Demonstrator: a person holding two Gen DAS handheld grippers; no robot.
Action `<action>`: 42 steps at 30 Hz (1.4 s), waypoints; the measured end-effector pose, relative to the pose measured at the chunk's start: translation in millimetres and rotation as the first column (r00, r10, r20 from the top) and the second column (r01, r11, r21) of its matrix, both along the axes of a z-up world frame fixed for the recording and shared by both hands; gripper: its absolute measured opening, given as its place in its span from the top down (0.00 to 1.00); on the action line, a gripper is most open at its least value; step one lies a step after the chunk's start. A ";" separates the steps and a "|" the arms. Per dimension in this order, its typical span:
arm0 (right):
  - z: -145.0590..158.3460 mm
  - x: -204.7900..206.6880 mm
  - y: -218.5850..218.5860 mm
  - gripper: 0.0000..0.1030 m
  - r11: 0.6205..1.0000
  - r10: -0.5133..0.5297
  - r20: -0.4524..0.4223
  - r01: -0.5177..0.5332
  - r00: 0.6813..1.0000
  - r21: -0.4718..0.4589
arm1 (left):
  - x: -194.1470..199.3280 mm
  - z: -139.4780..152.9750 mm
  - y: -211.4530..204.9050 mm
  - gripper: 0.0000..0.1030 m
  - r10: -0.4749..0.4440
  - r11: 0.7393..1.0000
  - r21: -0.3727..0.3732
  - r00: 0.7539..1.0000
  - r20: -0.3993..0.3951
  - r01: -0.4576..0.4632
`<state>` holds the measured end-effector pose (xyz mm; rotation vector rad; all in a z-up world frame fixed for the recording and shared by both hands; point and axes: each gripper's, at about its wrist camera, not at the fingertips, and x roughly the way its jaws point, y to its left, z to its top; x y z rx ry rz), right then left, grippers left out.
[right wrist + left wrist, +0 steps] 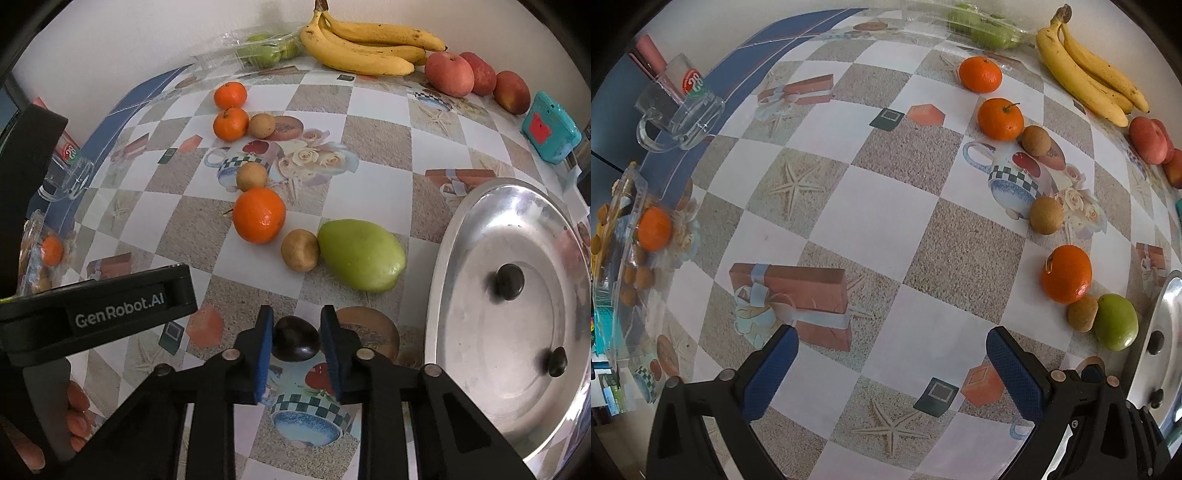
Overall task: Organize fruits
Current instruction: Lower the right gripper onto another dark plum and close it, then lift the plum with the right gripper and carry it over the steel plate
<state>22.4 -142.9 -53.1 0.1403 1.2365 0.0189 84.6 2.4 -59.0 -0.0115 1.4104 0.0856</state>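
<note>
Clamping a small dark round fruit (pixel 295 339) on the checked worktop (pixel 369 155), the right gripper (pixel 295 343) is holding its fingers against it; the left gripper (pixel 892 363) is hanging with fingers apart.

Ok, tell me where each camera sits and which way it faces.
Left wrist: on the left gripper, facing down at the tablecloth; its open blue fingers show, nothing between them.
Right wrist: on the right gripper, angled down at the table; its fingers pinch a dark fruit beside the metal tray; the left gripper's body and a hand show.
Shared: bananas, oranges, green fruit.
</note>
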 end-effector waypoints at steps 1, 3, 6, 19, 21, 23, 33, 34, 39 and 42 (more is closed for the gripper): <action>-0.5 0.3 0.8 0.77 1.000 0.001 -0.001 -0.001 1.000 0.001 | -0.1 0.0 -0.1 0.00 0.000 1.000 0.000 1.000 0.000 0.000; -0.4 -0.3 0.6 0.77 1.000 0.002 -0.002 -0.002 1.000 0.000 | -0.5 0.8 -0.2 0.00 -0.003 1.000 -0.001 1.000 0.000 0.003; 0.0 -0.7 0.2 0.77 1.000 -0.003 -0.003 0.003 1.000 0.002 | -0.4 2.7 -1.6 0.00 -0.004 1.000 0.000 1.000 0.004 0.004; -3.9 -3.6 -2.1 0.61 1.000 -0.014 -0.027 0.014 1.000 0.004 | -0.7 5.3 -2.9 0.00 -0.003 1.000 -0.005 1.000 0.005 0.003; -3.8 -4.1 -3.5 0.61 1.000 -0.019 -0.030 0.020 0.999 0.017 | -1.0 5.2 -3.2 0.00 -0.004 1.000 -0.005 1.000 0.005 0.004; -4.0 -4.1 -3.4 0.61 1.000 -0.019 -0.034 0.020 0.999 0.023 | -1.8 3.5 -2.5 0.00 -0.004 1.000 -0.006 1.000 0.006 0.005; -6.0 -4.0 -1.0 0.71 1.000 -0.003 -0.046 0.004 0.999 0.023 | -1.6 7.4 -4.2 0.00 -0.005 1.000 -0.005 1.000 0.008 0.005; -4.6 -3.8 -1.4 0.71 1.000 -0.004 -0.041 0.005 0.999 0.018 | -1.9 7.5 -4.2 0.00 -0.005 1.000 -0.006 1.000 0.009 0.005; 15.5 -6.1 -5.5 0.72 0.999 -0.018 0.031 0.017 0.999 0.033 | -3.5 14.1 -7.9 0.00 0.001 1.000 -0.025 1.000 0.031 -0.001; 28.1 -7.4 -9.4 0.72 0.999 -0.034 0.069 0.032 0.997 0.036 | -2.7 23.8 -11.5 0.00 -0.001 0.999 -0.034 0.998 0.060 0.003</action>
